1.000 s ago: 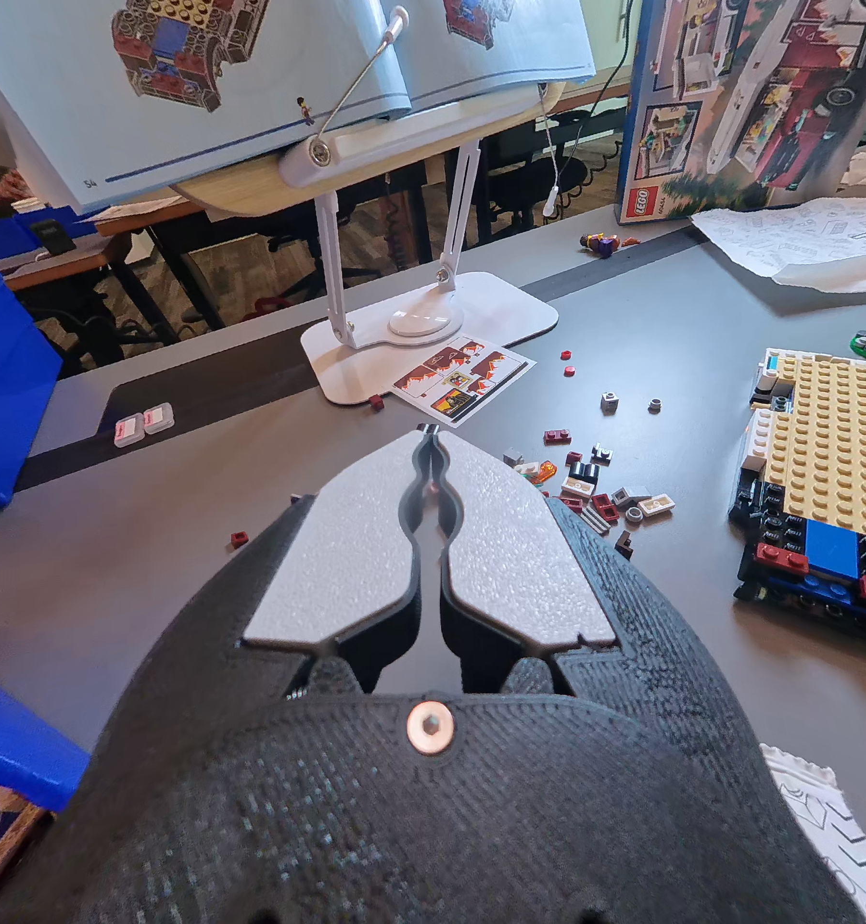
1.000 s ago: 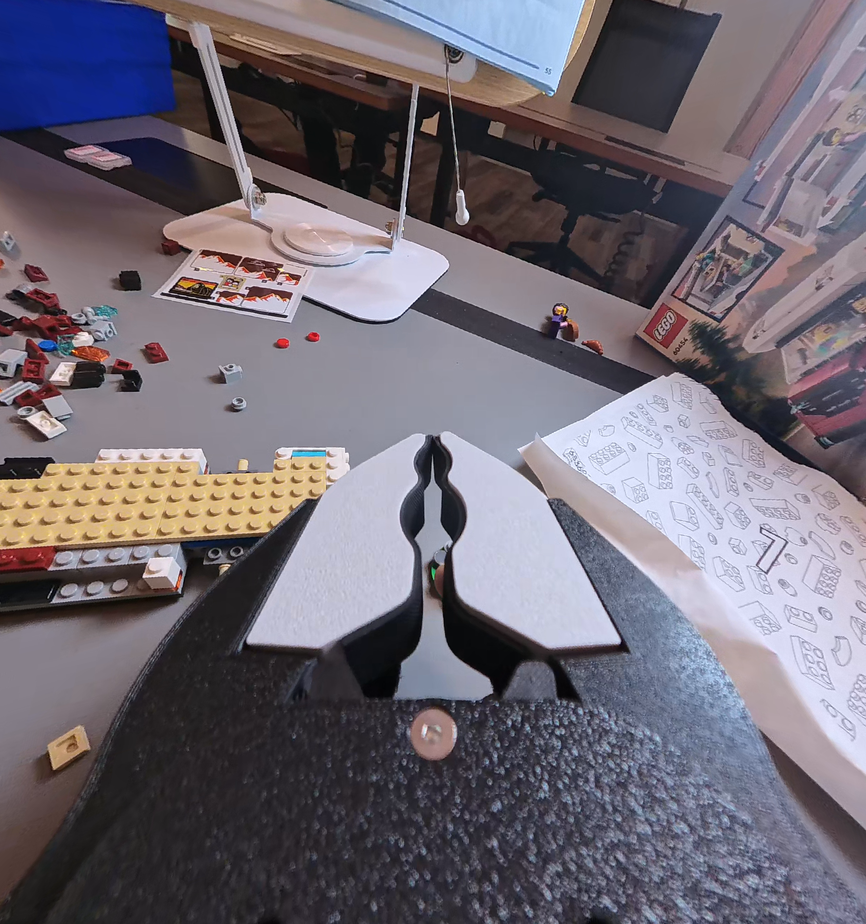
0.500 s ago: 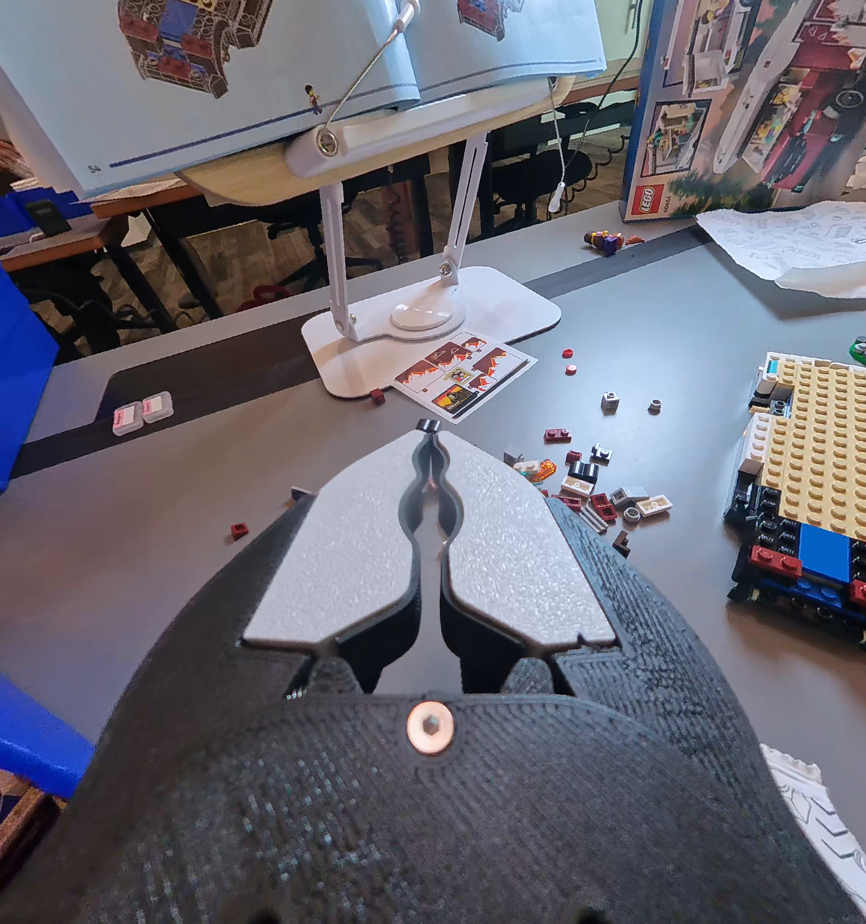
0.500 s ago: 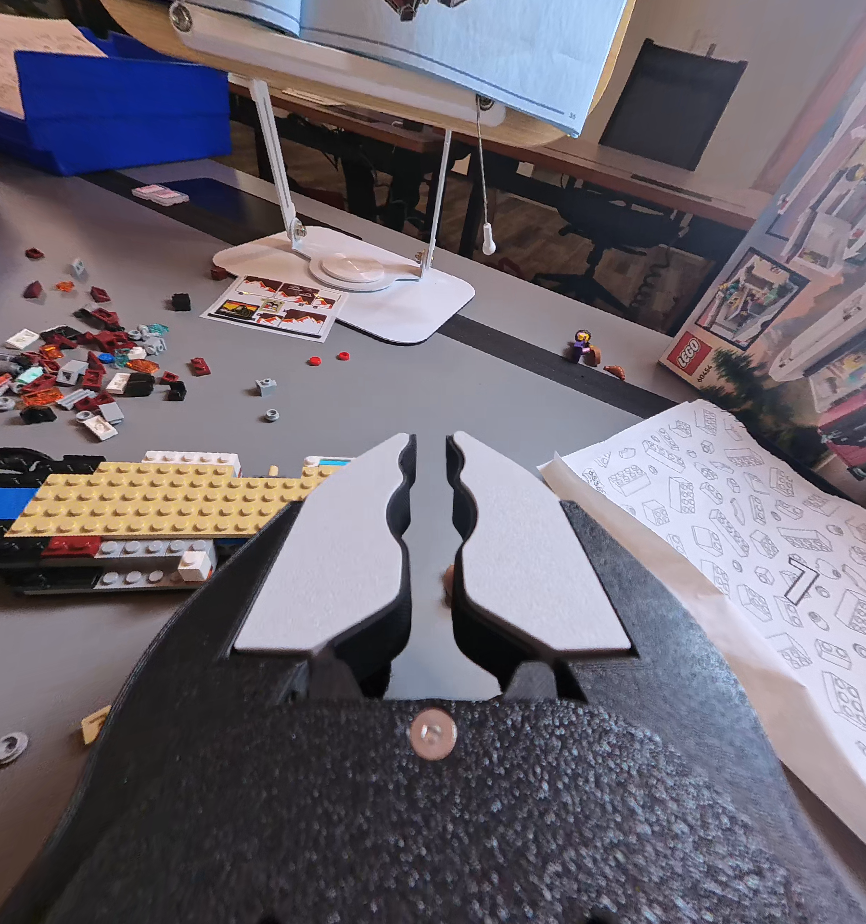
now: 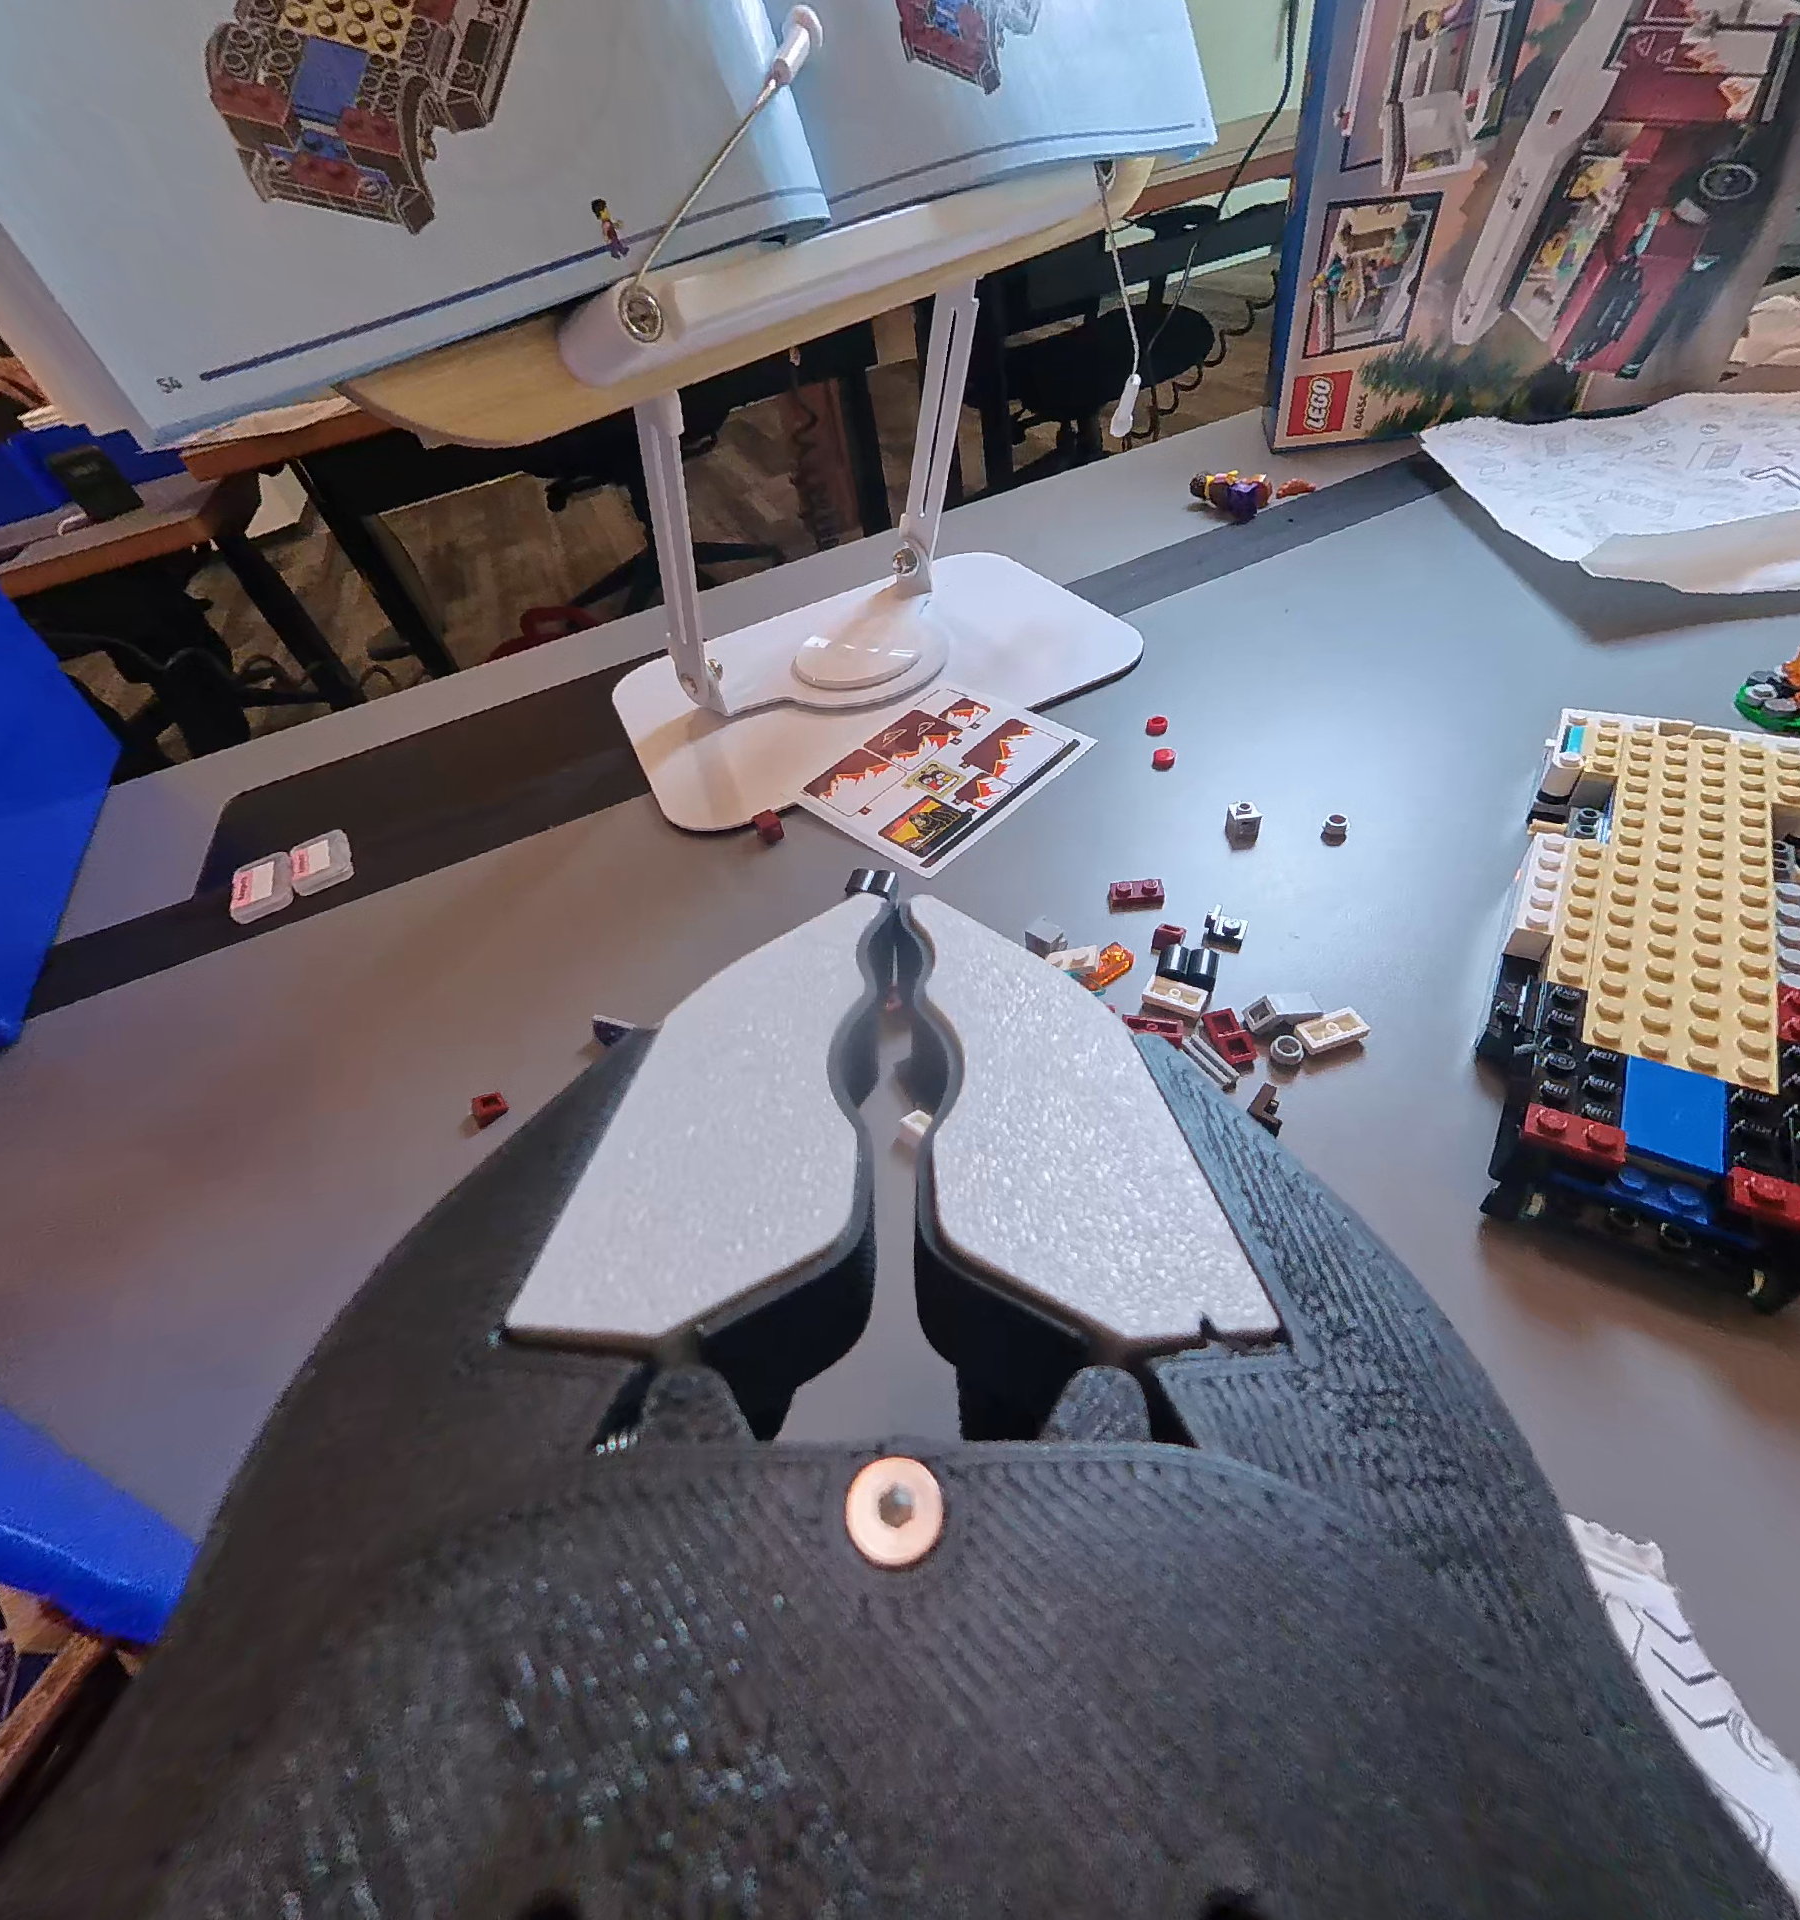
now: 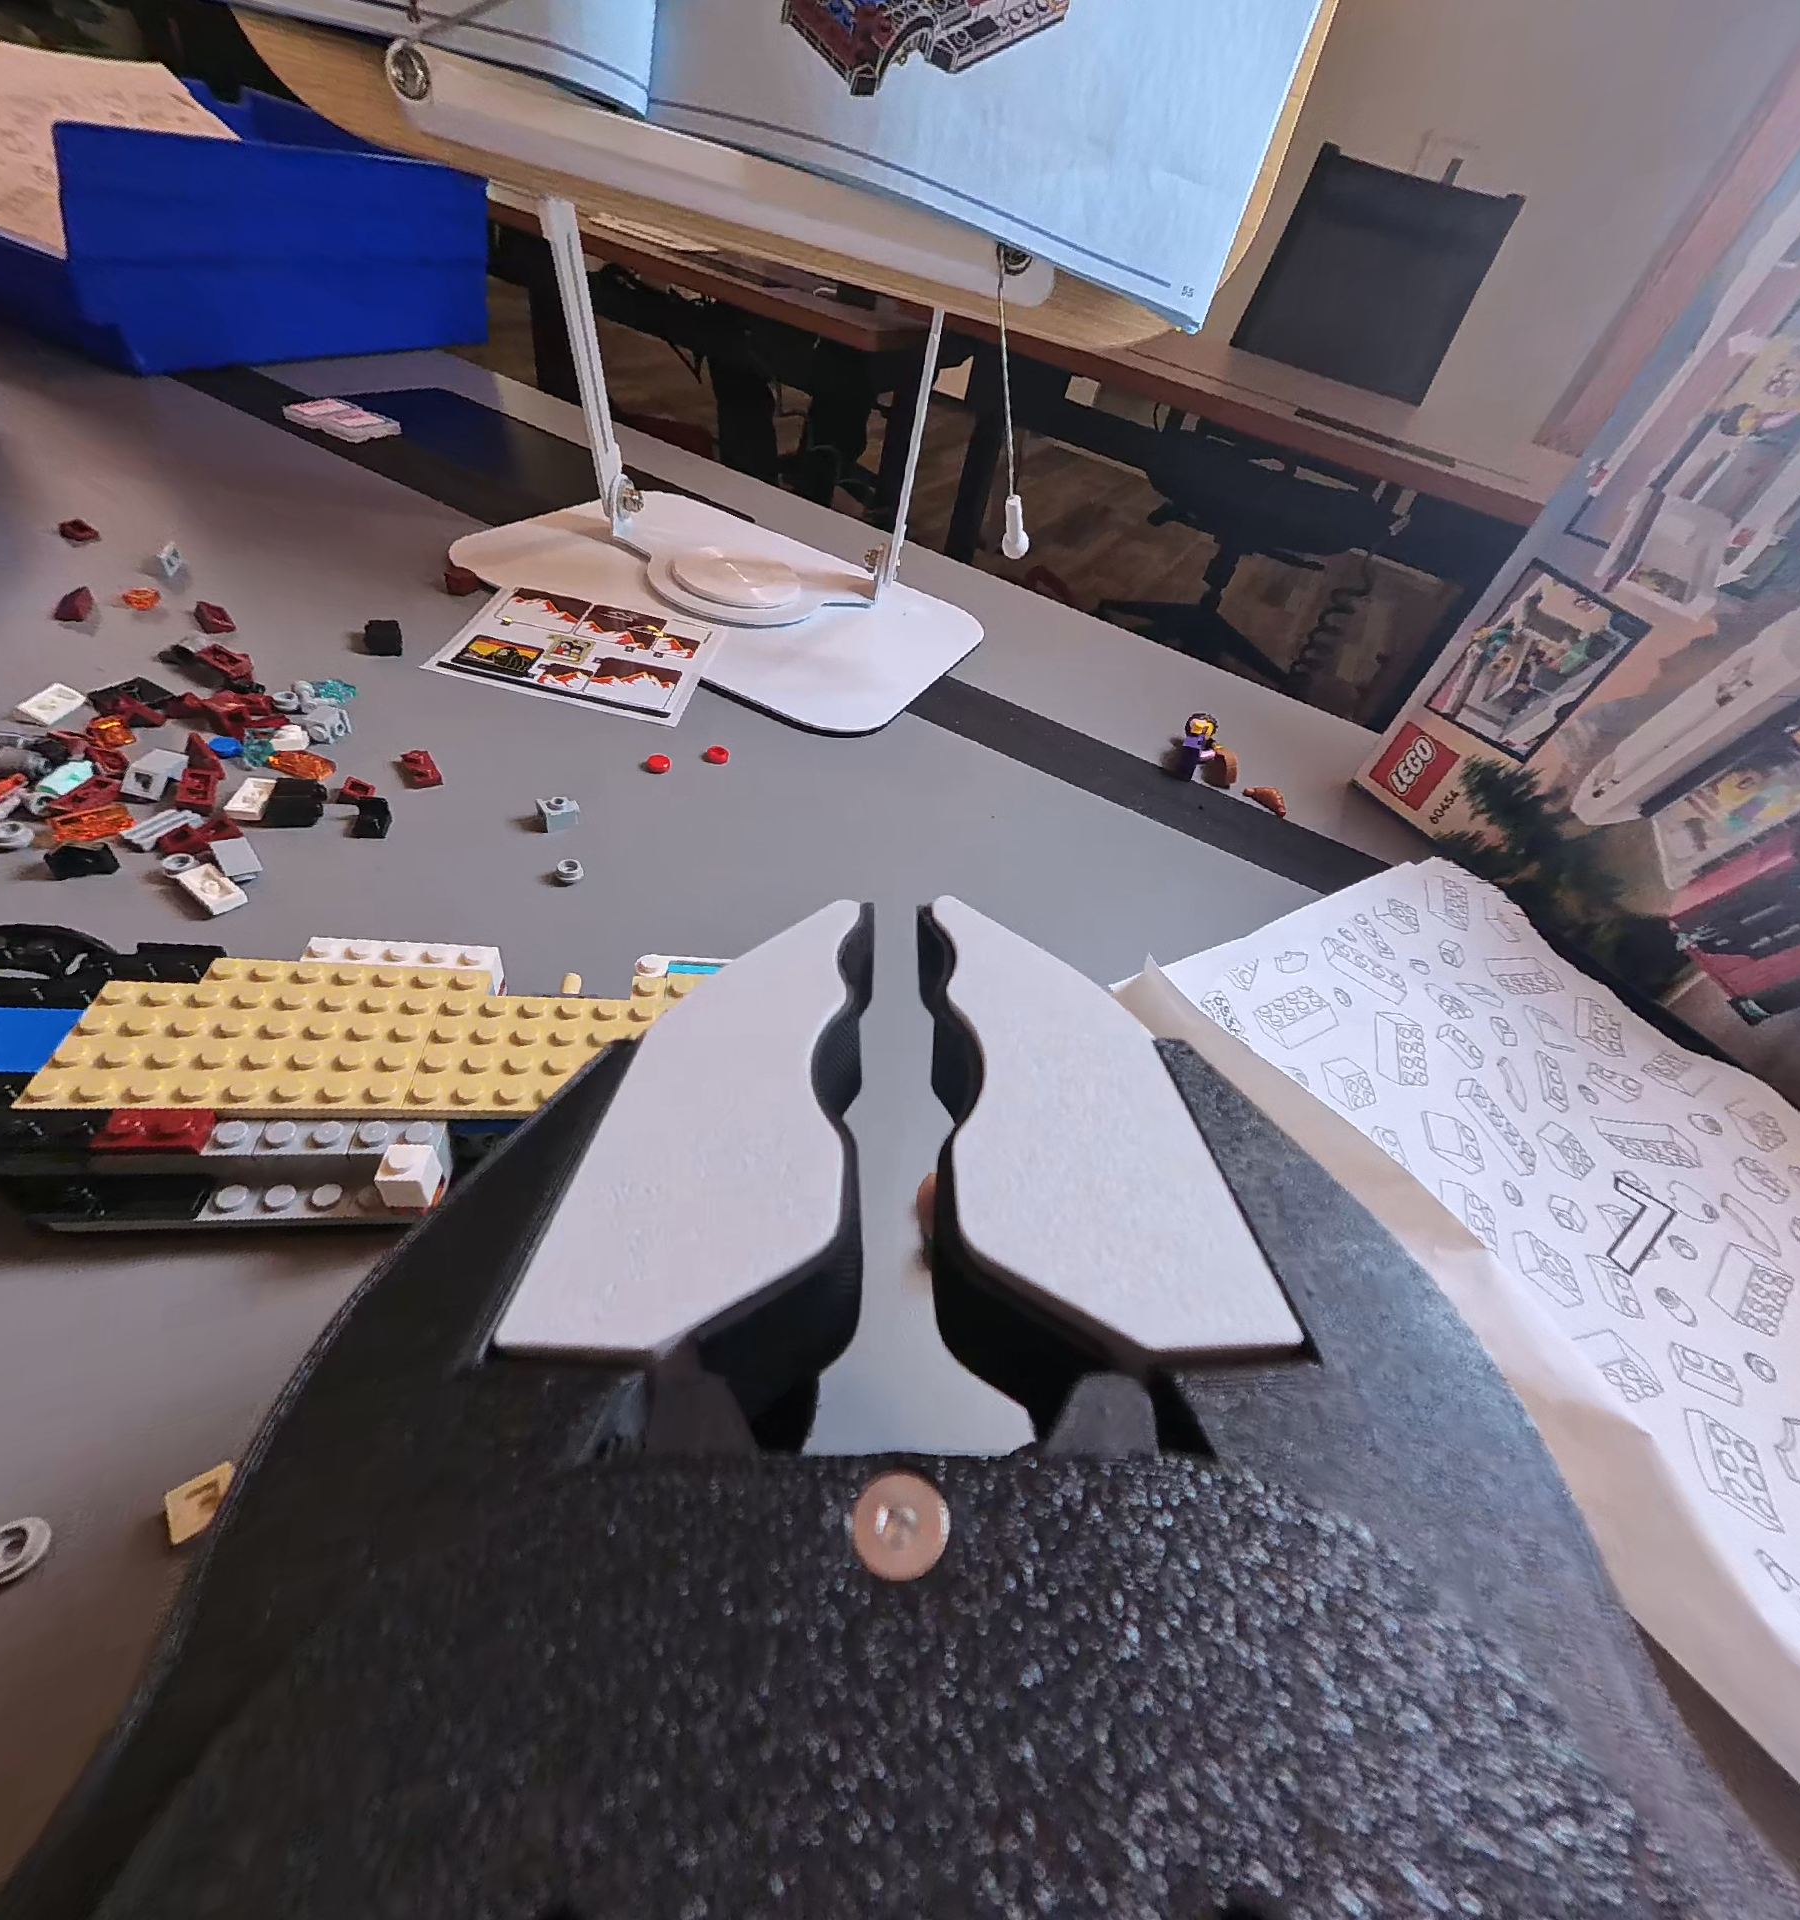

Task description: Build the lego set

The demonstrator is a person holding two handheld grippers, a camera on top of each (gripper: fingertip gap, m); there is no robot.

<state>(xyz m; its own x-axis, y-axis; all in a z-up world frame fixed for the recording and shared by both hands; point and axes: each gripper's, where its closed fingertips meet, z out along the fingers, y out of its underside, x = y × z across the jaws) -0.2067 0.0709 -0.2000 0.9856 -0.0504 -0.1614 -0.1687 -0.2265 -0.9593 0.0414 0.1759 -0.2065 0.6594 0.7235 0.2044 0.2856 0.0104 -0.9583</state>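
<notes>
While the left wrist view is looking down the grey table, the left gripper is hovering with its two fingertips pressed together and nothing visible between them. A small black piece is lying on the table just past the tips. To the right of them a scatter of loose dark red, grey and white bricks is spreading toward the half-built tan-topped brick model, which is sitting well to the right. Ahead, a sticker sheet is lying partly on the white base of the book stand, which is holding an open instruction booklet. Two small clear cases are resting at far left, near a blue bin.

Turning to the right wrist view, the right gripper is holding its fingers slightly apart, with bare table showing in the gap at the tips. The tan-topped brick model is sitting just to its left and a printed paper bag just to its right. The loose brick pile is lying farther left, a minifigure farther ahead on the dark strip, and the set's box is standing at far right.
</notes>
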